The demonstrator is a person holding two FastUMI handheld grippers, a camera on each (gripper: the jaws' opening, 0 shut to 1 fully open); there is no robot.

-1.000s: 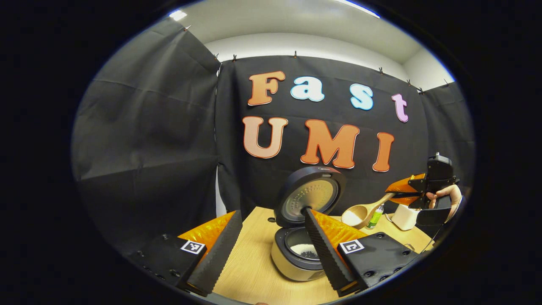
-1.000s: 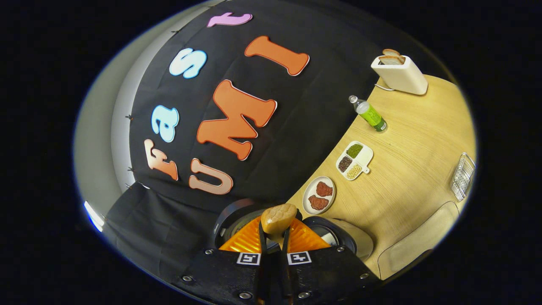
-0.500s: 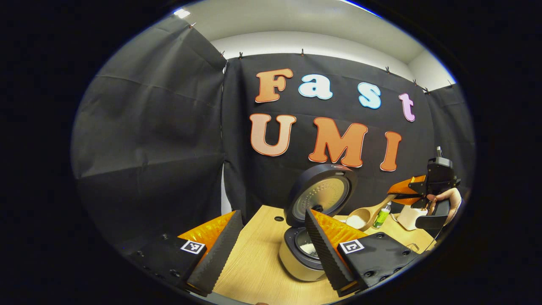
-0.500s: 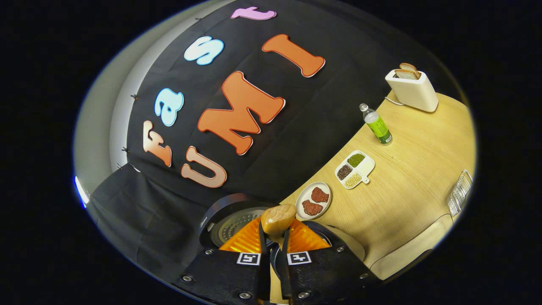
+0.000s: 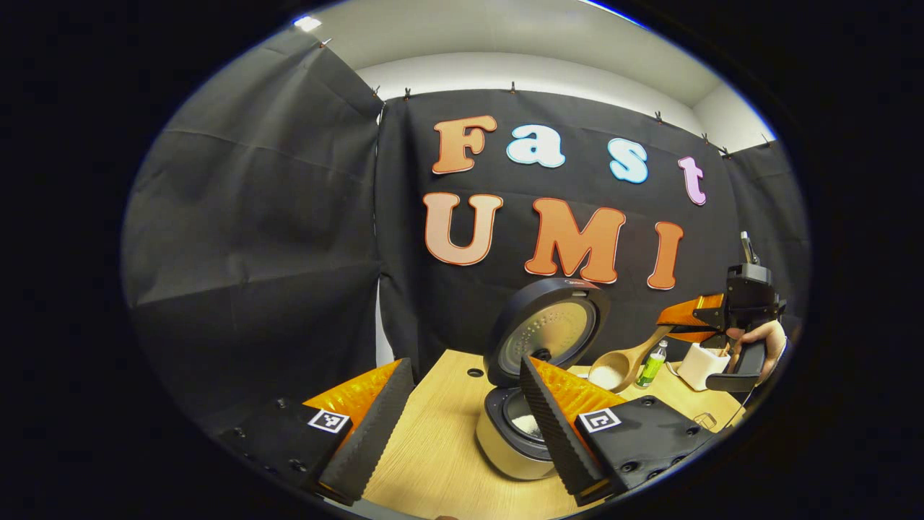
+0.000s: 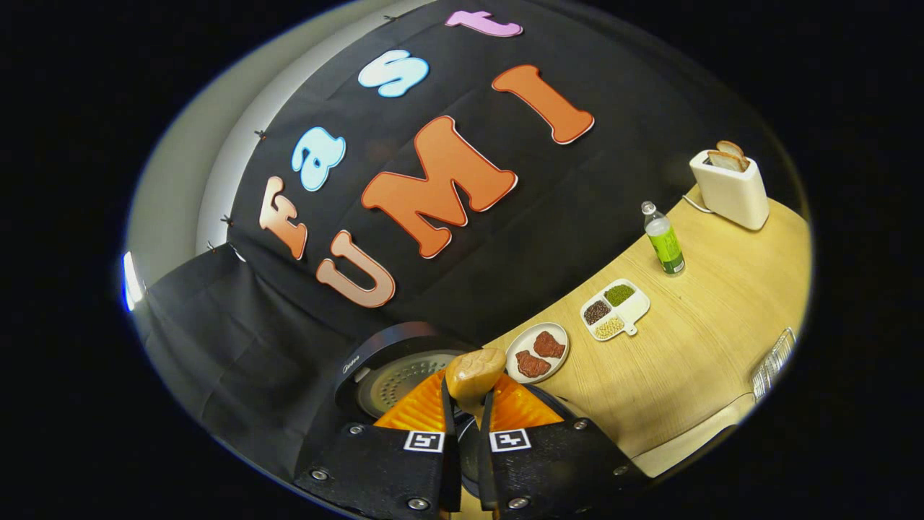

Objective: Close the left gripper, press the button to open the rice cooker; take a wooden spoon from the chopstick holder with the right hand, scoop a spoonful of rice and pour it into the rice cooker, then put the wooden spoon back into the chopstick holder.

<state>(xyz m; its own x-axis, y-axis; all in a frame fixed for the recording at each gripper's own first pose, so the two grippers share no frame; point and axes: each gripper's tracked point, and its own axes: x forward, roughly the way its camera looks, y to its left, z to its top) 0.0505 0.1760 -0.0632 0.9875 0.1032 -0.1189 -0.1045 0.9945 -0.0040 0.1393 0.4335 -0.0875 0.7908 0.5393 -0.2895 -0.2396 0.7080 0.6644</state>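
In the left gripper view I see my left gripper (image 5: 462,426) at the bottom of the frame with its two fingers spread wide apart and nothing between them. Behind the right-hand finger, in the lower centre, stands the rice cooker (image 5: 514,440) on the wooden table (image 5: 433,462), its lid (image 5: 546,334) swung up and back so the inner face looks toward me; a patch of white rice shows in the pot. To the right of the lid, in the lower right of the frame, my right gripper (image 5: 675,331) is held by a hand (image 5: 765,339) and is clamped on the handle of the wooden spoon (image 5: 621,365). The spoon's long axis runs on a slant, handle up and to the right at the gripper, bowl down and to the left, close beside the lid's edge, and the bowl carries white rice. Just right of the spoon's bowl I see a green bottle (image 5: 652,367) and a white toaster (image 5: 704,365). In the right gripper view the fingers are pressed together on the spoon, whose bowl points away from the camera at the bottom centre, over the open cooker. Farther right along the table lie a plate (image 6: 521,345) with meat, a divided dish (image 6: 635,305) of beans, the bottle and the toaster.
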